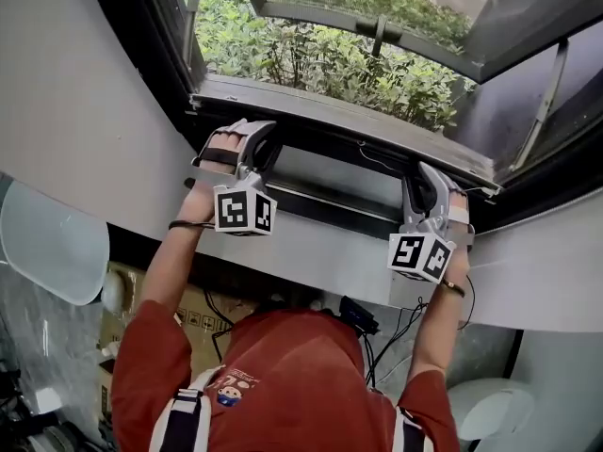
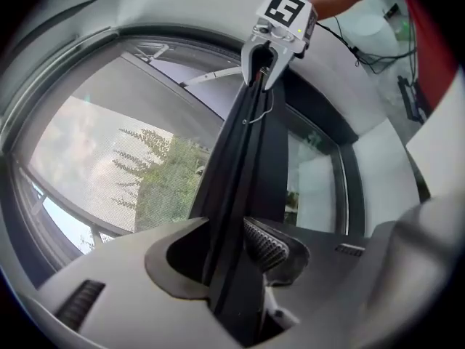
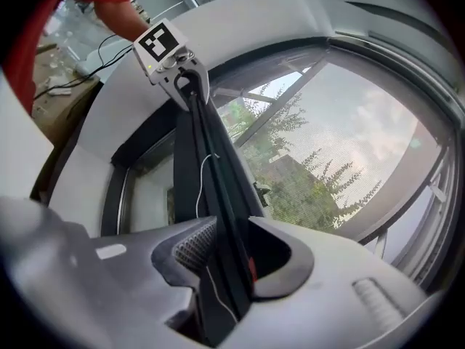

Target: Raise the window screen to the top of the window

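The window screen's black bottom bar (image 1: 330,142) runs across under the sill, with a thin white cord on it. My left gripper (image 1: 256,141) stands round its left end and my right gripper (image 1: 429,182) round its right end. In the left gripper view the bar (image 2: 243,144) passes between the jaws of my left gripper (image 2: 229,238), whose ribbed pad (image 2: 270,244) stands just off it, and my right gripper (image 2: 267,57) sits at the far end. The right gripper view shows the same bar (image 3: 211,166) between open jaws (image 3: 232,246). The grey mesh (image 3: 349,137) spreads beside it.
The outer casement (image 1: 377,26) is swung out over green shrubs (image 1: 320,59). A white wall ledge (image 1: 528,271) runs below the frame. Lower down are a cardboard box (image 1: 203,314), dangling cables (image 1: 391,332) and a white rounded seat (image 1: 52,243).
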The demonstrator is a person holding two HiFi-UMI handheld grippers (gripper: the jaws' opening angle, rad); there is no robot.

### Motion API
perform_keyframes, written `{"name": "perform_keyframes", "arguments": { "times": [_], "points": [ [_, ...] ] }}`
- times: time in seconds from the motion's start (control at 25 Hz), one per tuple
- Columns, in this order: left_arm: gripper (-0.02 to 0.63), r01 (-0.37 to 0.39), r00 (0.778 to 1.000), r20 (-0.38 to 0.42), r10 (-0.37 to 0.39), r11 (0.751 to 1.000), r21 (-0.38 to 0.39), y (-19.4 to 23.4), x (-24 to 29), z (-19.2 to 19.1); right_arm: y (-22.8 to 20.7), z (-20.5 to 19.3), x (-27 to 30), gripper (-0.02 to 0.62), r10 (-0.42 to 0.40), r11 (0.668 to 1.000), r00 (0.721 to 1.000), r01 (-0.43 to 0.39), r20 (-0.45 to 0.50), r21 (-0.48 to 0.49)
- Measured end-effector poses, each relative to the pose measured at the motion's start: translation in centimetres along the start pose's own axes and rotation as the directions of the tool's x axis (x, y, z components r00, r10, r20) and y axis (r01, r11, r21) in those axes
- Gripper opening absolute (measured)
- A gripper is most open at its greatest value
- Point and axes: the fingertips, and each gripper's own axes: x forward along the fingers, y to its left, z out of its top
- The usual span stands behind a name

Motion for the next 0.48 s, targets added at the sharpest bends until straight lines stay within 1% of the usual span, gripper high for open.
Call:
{"name": "perform_keyframes", "arguments": {
  "times": [0.08,0.16,0.24,0.32,0.44,0.48],
  "points": [
    [0.129,0.009,1.000,-0.026,-0.008,0.998,0.055,-0.1,0.3,-0.4,0.2,-0.6,0.3,0.143,0.012,0.999,0.999,-0.014,-0.038,-0.043],
    [0.132,0.021,0.999,-0.043,-0.017,0.995,0.095,-0.3,0.6,-0.7,0.4,-1.1,0.5,0.148,0.015,0.997,0.998,-0.021,-0.067,-0.078],
    [0.132,0.027,0.998,-0.061,-0.019,0.992,0.127,-0.3,0.9,-0.9,0.5,-1.1,0.6,0.150,0.014,0.995,0.997,-0.022,-0.077,-0.099],
    [0.132,0.025,0.996,-0.086,-0.012,0.988,0.156,-0.2,1.3,-1.1,0.6,-1.1,0.7,0.149,0.015,0.993,0.996,-0.025,-0.087,-0.116],
    [0.132,0.005,0.994,-0.106,0.015,0.981,0.193,-0.1,1.6,-1.2,1.2,-1.6,0.9,0.149,0.031,0.988,0.991,-0.050,-0.128,-0.146],
    [0.132,-0.001,0.994,-0.107,0.023,0.980,0.200,-0.1,1.5,-1.3,1.4,-1.7,1.1,0.164,0.027,0.986,0.990,-0.049,-0.135,-0.158]
  ]
}}
